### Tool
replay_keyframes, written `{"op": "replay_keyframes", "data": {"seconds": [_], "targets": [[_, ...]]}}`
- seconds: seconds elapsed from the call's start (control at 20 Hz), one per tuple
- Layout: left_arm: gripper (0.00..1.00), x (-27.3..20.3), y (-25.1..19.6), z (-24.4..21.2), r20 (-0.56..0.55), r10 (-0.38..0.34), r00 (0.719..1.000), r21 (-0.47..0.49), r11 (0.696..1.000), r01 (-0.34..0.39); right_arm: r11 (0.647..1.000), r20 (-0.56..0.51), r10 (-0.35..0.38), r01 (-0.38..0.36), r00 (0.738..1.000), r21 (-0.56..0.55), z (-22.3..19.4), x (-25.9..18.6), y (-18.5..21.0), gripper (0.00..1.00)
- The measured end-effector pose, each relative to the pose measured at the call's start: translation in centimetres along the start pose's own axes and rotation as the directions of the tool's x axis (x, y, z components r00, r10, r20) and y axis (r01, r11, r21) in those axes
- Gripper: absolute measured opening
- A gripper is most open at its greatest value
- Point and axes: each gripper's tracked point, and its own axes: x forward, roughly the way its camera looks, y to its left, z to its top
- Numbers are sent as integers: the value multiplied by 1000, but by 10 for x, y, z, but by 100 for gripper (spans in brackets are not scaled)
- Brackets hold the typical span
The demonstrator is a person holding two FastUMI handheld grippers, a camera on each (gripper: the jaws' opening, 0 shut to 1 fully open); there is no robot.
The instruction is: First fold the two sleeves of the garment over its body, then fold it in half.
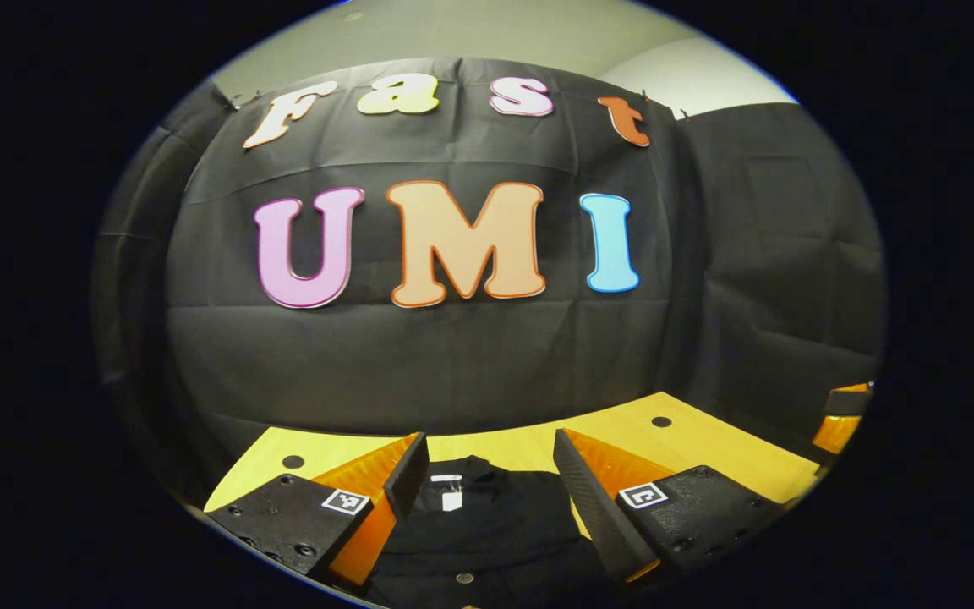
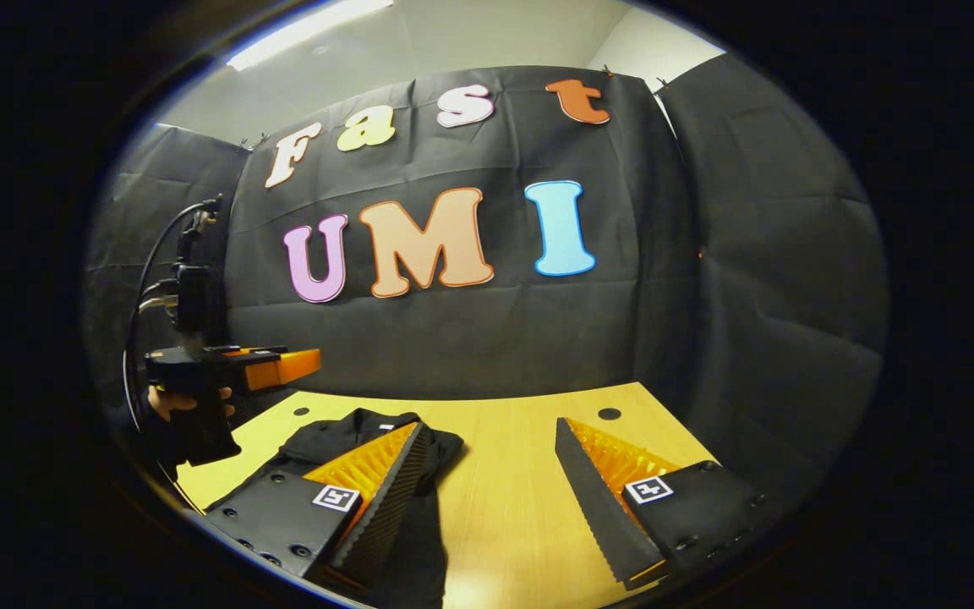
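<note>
Now | garment (image 1: 487, 524) collar toward wall, lengthwise | left gripper (image 1: 491, 482) wide | right gripper (image 2: 491, 474) wide

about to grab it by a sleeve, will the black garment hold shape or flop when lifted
Probably floppy: the black garment lies limp and creased on the wooden table, so a lifted sleeve would likely drape and trail. It looks like thin cloth, so likely light. Pushed, it may bunch rather than slide on the smooth tabletop.

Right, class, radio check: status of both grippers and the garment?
Left gripper open above garment. Right gripper open over table. Garment flat, nothing gripped. Nothing in the way.
</note>
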Motion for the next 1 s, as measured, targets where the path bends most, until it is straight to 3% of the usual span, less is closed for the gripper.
{"op": "replay_keyframes", "data": {"seconds": [0.1, 0.2, 0.25, 0.3, 0.45, 0.55, 0.7, 1.0], "targets": [[91, -28, 26, 0, 4, 36, 999, 3, 999, -36, 1000, 18, 18, -18, 1000, -1, 3, -9, 20, 94], [91, -60, 53, -1, 11, 67, 998, 8, 998, -67, 1000, 26, 15, -14, 1000, -26, -1, -14, 37, 98], [91, -76, 67, -7, 5, 82, 997, 11, 997, -82, 999, 19, 12, -11, 1000, -30, -4, -18, 46, 93], [91, -94, 82, -14, -6, 102, 995, 16, 995, -102, 999, 10, 21, -21, 1000, -26, -9, -23, 59, 98], [91, -145, 124, -44, -49, 168, 985, 18, 986, -167, 998, -22, 31, -32, 999, -49, -32, -34, 84, 98], [91, -177, 143, -74, -101, 196, 975, 18, 981, -195, 998, -62, 36, -39, 997, -53, -56, -42, 98, 94], [91, -213, 170, -130, -208, 235, 949, 30, 972, -234, 998, -142, 21, -30, 990, -62, -104, -49, 103, 98], [92, -250, 182, -221, -386, 247, 889, 39, 967, -252, 997, -322, -49, 30, 945, -66, -197, -66, 83, 98]]}}
